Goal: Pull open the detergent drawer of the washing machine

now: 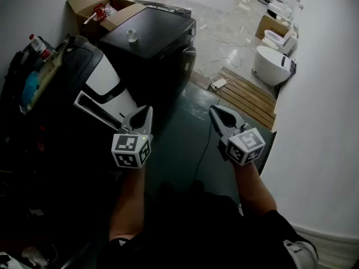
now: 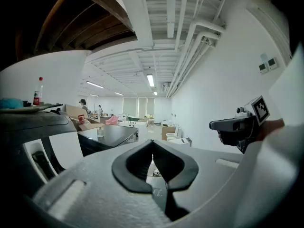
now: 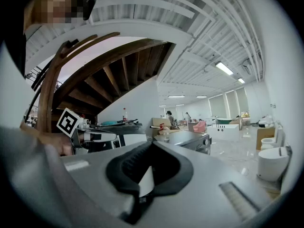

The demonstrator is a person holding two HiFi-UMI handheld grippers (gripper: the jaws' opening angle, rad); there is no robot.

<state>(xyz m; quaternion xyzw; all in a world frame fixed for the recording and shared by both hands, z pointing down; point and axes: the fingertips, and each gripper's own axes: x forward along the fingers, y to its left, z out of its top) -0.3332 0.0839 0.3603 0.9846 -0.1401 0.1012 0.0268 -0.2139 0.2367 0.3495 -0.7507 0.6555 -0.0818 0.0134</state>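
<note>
Standing beyond the left tool (image 1: 147,110), a dark appliance (image 1: 160,29) carries a jar (image 1: 132,36).

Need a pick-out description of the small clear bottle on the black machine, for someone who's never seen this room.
Find the black box-shaped machine by the left wall, beside the open brown cardboard box. The small clear bottle stands upright on its flat top, near the left edge. It is the only thing on that top.

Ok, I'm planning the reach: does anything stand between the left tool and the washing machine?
Nothing visible does. The left tool has open air to the washing machine; a white-panelled appliance stands beside that path, on its left.
</note>
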